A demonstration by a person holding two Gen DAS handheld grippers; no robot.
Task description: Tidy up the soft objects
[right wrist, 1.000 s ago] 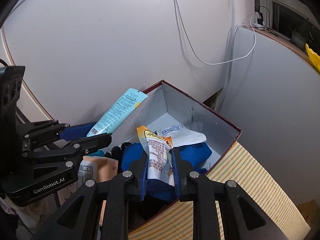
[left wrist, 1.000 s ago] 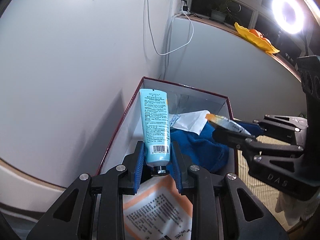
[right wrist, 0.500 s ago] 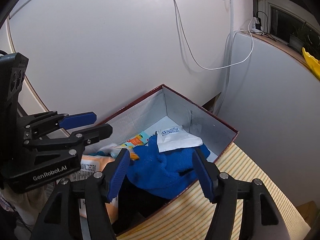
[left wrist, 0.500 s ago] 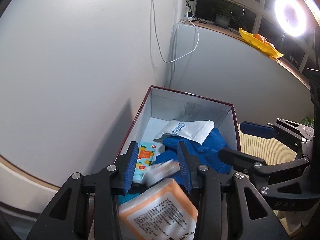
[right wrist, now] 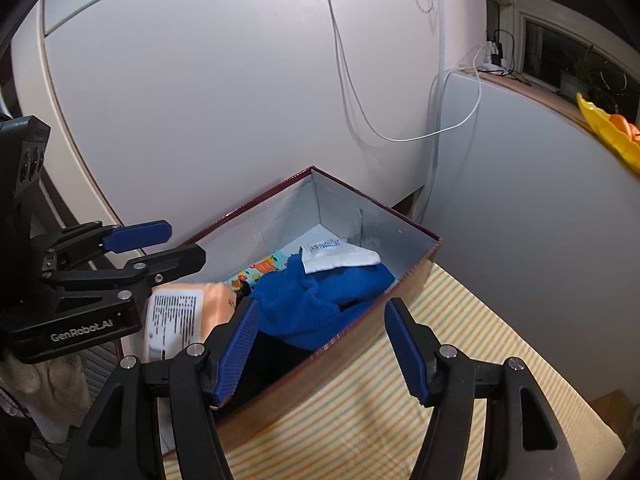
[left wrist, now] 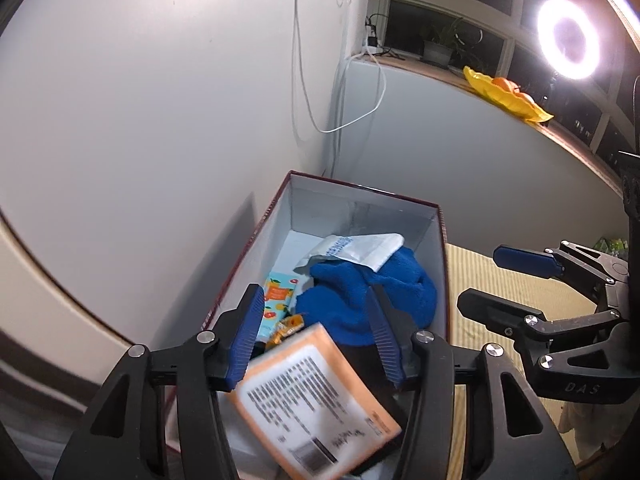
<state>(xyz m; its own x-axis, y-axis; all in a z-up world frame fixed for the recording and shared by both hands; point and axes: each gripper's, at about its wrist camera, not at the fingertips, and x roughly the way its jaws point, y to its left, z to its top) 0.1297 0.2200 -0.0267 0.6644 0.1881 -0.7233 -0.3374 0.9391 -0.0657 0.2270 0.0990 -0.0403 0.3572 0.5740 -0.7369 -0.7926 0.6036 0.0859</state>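
A maroon box (left wrist: 362, 189) (right wrist: 416, 270) with white inner walls holds a blue cloth (left wrist: 372, 294) (right wrist: 320, 300), a white pouch (left wrist: 360, 248) (right wrist: 340, 254), a light-blue tube with orange fruit print (left wrist: 276, 300) (right wrist: 260, 270), a small orange sachet (left wrist: 286, 328) and an orange-and-white packet (left wrist: 316, 400) (right wrist: 180, 316). My left gripper (left wrist: 316, 338) (right wrist: 160, 246) is open and empty above the near end of the box. My right gripper (right wrist: 324, 350) (left wrist: 492, 280) is open and empty above the box's near wall.
The box stands in a corner against white walls on a yellow striped mat (right wrist: 440, 380) (left wrist: 500, 280). White cables (left wrist: 320, 92) hang down the wall. A ring light (left wrist: 568, 38) and a yellow object (left wrist: 504, 94) are on the windowsill.
The left gripper opened and dropped the light-blue tube into the box. The right gripper opened and dropped the sachet there. Both grippers have drawn back and up.
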